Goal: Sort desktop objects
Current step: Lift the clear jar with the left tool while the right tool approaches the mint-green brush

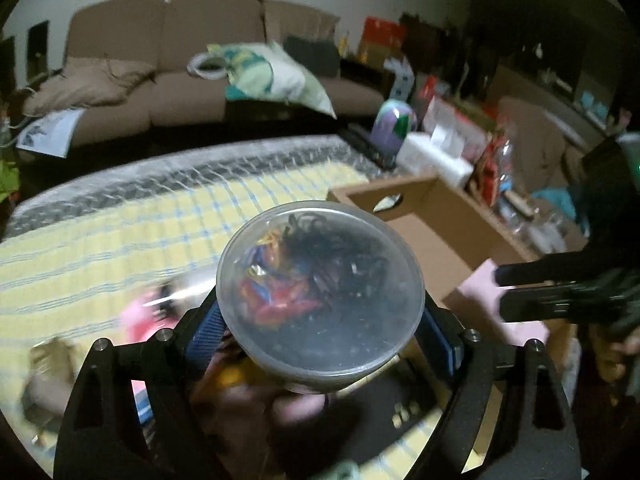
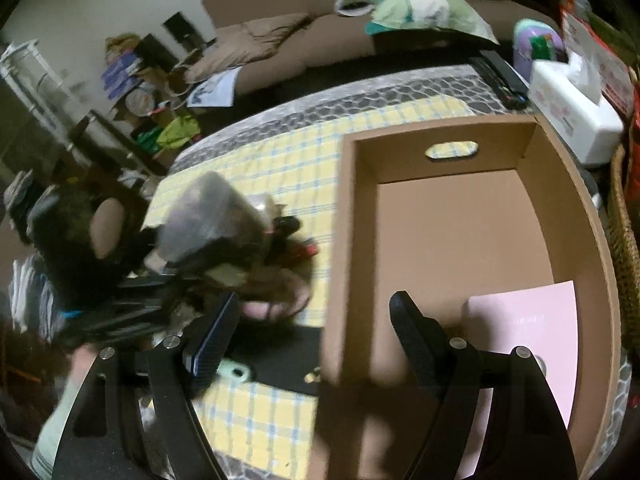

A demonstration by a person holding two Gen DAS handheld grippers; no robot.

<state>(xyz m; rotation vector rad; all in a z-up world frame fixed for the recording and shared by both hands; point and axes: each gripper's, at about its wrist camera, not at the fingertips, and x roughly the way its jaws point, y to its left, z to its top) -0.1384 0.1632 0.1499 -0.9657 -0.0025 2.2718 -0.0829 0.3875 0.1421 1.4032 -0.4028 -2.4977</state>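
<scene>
In the left wrist view the left tongs [image 1: 320,320] are clenched on a clear plastic tub [image 1: 320,292] with a lid, full of dark and coloured bits, perhaps hair ties; the blue pads press its sides and it is held off the surface, lid tilted toward the camera. The open cardboard box [image 1: 448,220] lies ahead and to the right of the tub, so the left hand is much the nearer for this thing, and I judge the coming move to be a carry rightward over the box's near wall. The right tongs [image 2: 316,336] hang released and hold nothing, straddling the box's near left wall, one finger inside and one outside; they stand roughly in the tub's path and may need to give way. A pink sheet [image 2: 532,320] lies in the box's near right corner. Small blurred items remain on the yellow checked cloth [image 2: 260,412] left of the box. Beyond stand a white tissue box [image 2: 576,120] and a sofa [image 1: 168,92].
</scene>
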